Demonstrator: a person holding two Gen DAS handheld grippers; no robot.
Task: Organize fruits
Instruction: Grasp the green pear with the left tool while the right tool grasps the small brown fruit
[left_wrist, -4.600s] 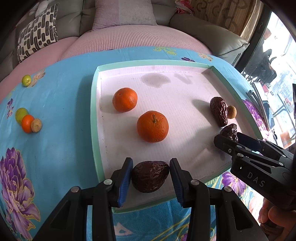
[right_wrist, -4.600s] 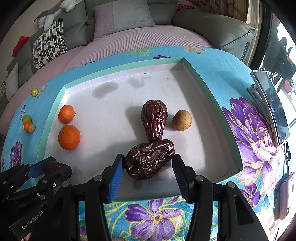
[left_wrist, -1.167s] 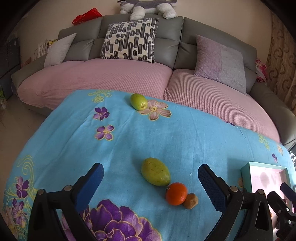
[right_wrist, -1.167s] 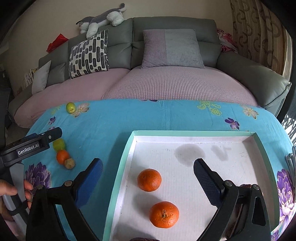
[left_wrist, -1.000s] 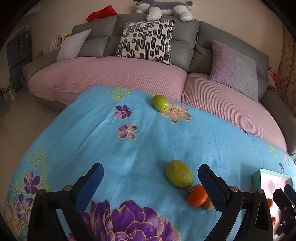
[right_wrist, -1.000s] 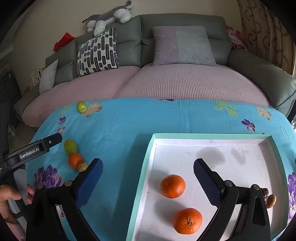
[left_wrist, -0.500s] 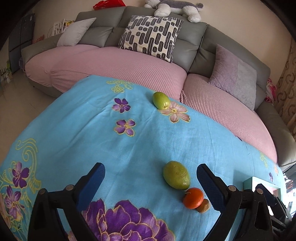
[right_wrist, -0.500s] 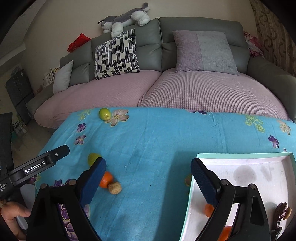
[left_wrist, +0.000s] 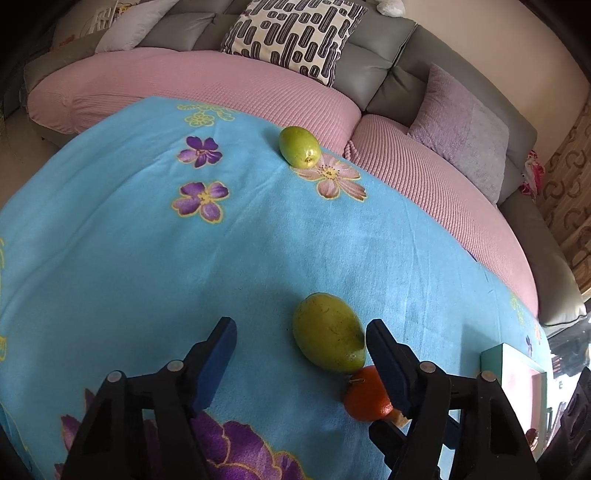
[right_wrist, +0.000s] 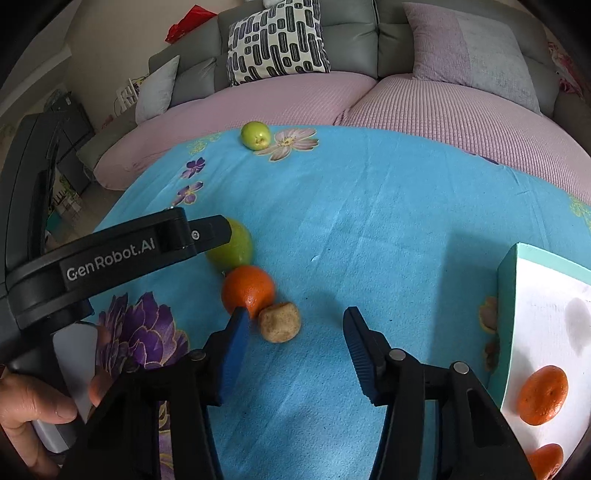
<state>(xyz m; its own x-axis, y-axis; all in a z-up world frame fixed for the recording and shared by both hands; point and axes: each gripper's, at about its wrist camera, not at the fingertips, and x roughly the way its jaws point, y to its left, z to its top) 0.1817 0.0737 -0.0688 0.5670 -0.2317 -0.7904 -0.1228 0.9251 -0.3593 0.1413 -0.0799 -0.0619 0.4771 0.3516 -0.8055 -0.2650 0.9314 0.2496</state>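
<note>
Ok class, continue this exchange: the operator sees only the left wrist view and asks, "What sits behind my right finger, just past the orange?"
Observer: A small brown fruit, touching the orange.
Operator: Where is the other gripper?
Observer: The right gripper is open, with that brown fruit between its fingers, nearer the left one.
Operator: Anything in the tray?
Observer: Yes, two more oranges lie in the tray.
</note>
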